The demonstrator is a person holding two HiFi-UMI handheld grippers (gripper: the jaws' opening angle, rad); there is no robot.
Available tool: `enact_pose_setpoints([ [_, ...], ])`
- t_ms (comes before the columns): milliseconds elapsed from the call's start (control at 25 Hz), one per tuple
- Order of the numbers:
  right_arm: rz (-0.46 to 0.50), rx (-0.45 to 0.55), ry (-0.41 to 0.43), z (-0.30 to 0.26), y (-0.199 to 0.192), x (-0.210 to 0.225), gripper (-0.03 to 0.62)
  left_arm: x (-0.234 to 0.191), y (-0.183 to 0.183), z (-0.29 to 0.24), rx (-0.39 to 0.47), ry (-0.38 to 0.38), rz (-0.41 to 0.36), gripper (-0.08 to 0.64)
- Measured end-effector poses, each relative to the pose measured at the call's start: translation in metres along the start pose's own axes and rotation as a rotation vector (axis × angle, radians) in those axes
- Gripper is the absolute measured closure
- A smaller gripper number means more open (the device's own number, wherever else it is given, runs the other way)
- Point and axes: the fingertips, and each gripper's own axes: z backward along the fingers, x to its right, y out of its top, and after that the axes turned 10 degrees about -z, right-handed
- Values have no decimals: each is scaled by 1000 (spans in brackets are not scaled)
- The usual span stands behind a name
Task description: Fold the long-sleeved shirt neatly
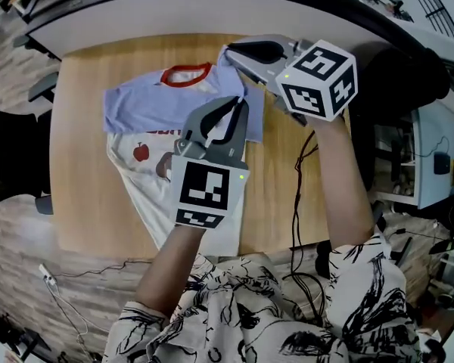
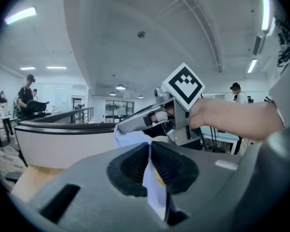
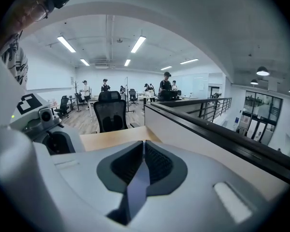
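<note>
- Table (image 1: 79, 203): in front of the person; a curved counter (image 1: 174, 10) runs behind its far edge.
- Shirt (image 1: 144, 116): on the table, left of centre, collar toward the far edge, hem toward the person.
- Left gripper (image 1: 240, 103): above the shirt's right side, cloth between its jaws.
- Right gripper (image 1: 228, 51): behind and right of the left one, at the shirt's far right corner, cloth between its jaws.
- Cable (image 1: 295, 203): on the table's right part, right of the shirt.
</note>
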Motion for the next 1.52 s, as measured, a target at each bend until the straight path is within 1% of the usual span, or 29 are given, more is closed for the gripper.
enact_pose_setpoints([
  [120,16,-12,52,-37,12,-21,565,-32,-11,22,-21,56,11,534],
  [280,38,-29,100,-82,22,-47,565,-72,-38,48,-61,114,30,534],
  [440,43,-47,126,-123,25,-61,565,-107,-67,67,-105,158,48,534],
  [560,37,-67,127,-150,20,-62,565,-126,-91,72,-135,181,65,532],
  [640,30,-87,123,-171,12,-65,565,-139,-114,77,-157,196,98,531],
  [840,9,-153,137,-228,-20,-77,565,-166,-177,86,-204,249,216,529],
  [1080,-7,-240,123,-307,-65,-93,565,-201,-261,104,-304,328,322,526],
  [1160,-28,-249,118,-327,-75,-96,565,-211,-281,110,-325,341,346,525],
  [1320,-56,-266,97,-356,-90,-96,563,-226,-313,115,-348,340,387,520],
  [1360,-64,-265,89,-362,-93,-96,558,-228,-320,117,-353,342,401,479],
  [1400,-75,-260,82,-367,-95,-96,531,-231,-326,120,-357,348,415,412],
  [1440,-87,-251,81,-371,-95,-96,483,-234,-331,123,-359,357,425,371],
  [1520,-109,-229,87,-376,-95,-99,450,-238,-336,130,-357,365,428,336],
])
